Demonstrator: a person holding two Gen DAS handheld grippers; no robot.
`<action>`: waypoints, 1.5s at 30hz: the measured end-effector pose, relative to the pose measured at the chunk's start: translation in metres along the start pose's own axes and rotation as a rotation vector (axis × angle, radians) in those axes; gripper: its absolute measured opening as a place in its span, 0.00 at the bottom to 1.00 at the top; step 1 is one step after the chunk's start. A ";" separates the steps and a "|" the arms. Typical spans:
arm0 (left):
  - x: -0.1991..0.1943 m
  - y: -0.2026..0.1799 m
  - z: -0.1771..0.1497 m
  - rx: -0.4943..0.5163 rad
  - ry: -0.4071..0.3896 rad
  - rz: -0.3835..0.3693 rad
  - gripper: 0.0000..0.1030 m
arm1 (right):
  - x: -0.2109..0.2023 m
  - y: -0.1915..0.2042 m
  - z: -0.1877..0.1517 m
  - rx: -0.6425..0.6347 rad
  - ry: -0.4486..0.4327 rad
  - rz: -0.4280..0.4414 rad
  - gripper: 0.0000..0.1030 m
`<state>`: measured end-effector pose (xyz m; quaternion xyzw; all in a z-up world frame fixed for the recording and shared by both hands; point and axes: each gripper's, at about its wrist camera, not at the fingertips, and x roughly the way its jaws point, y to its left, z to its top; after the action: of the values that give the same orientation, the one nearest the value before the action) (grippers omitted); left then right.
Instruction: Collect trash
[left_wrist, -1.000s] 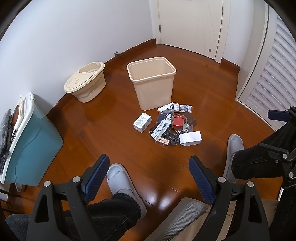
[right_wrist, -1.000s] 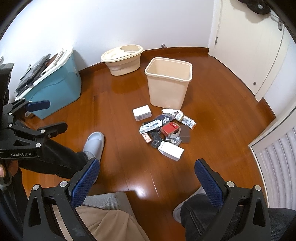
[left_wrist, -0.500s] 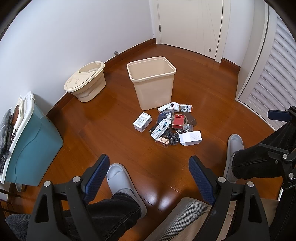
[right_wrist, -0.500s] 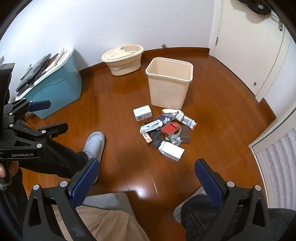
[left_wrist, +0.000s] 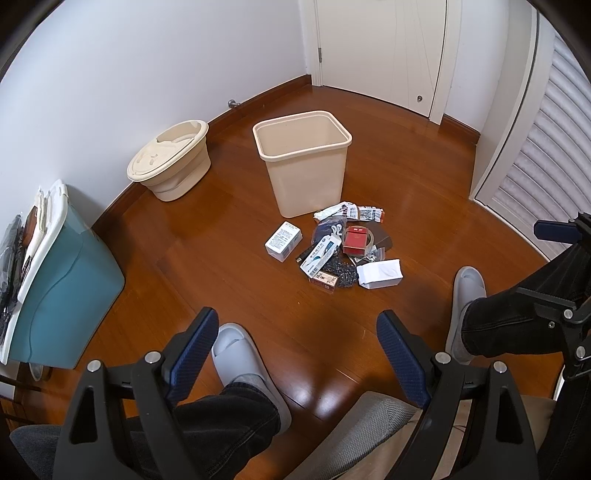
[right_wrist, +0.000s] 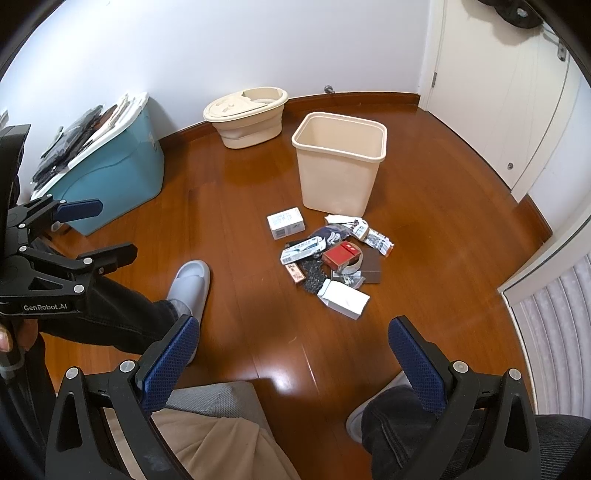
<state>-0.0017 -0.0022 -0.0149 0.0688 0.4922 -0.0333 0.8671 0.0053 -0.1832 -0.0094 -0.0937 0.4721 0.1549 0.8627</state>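
Observation:
A heap of trash (left_wrist: 341, 245) (right_wrist: 327, 258) lies on the wooden floor just in front of a beige waste bin (left_wrist: 303, 162) (right_wrist: 340, 162). It includes a white box (left_wrist: 282, 240) (right_wrist: 286, 222), a red box (left_wrist: 355, 240) (right_wrist: 341, 254), a white carton (left_wrist: 380, 273) (right_wrist: 345, 298) and wrappers. My left gripper (left_wrist: 297, 332) hangs open well short of the heap, nothing between its blue pads. My right gripper (right_wrist: 295, 341) is open too, empty and high above the floor. The left gripper (right_wrist: 94, 230) also shows at the left of the right wrist view.
A beige lidded tub (left_wrist: 170, 158) (right_wrist: 251, 114) stands by the wall. A teal storage box (left_wrist: 62, 284) (right_wrist: 107, 173) sits at the left. The seated person's legs and grey slippers (left_wrist: 243, 362) (left_wrist: 463, 306) rest on the floor near the grippers. White doors stand at the back and right.

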 end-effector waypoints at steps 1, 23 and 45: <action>0.000 0.000 -0.001 -0.001 0.000 -0.001 0.85 | 0.000 0.000 0.000 0.000 0.000 0.000 1.00; -0.003 0.002 -0.001 -0.025 0.001 -0.018 0.85 | 0.007 0.000 -0.002 0.003 0.017 0.001 1.00; 0.040 0.047 0.049 -0.229 0.081 -0.022 0.85 | 0.028 0.007 0.109 -0.469 0.266 -0.035 1.00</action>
<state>0.0665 0.0375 -0.0208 -0.0350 0.5281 0.0167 0.8483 0.1022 -0.1378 0.0255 -0.3187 0.5307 0.2317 0.7504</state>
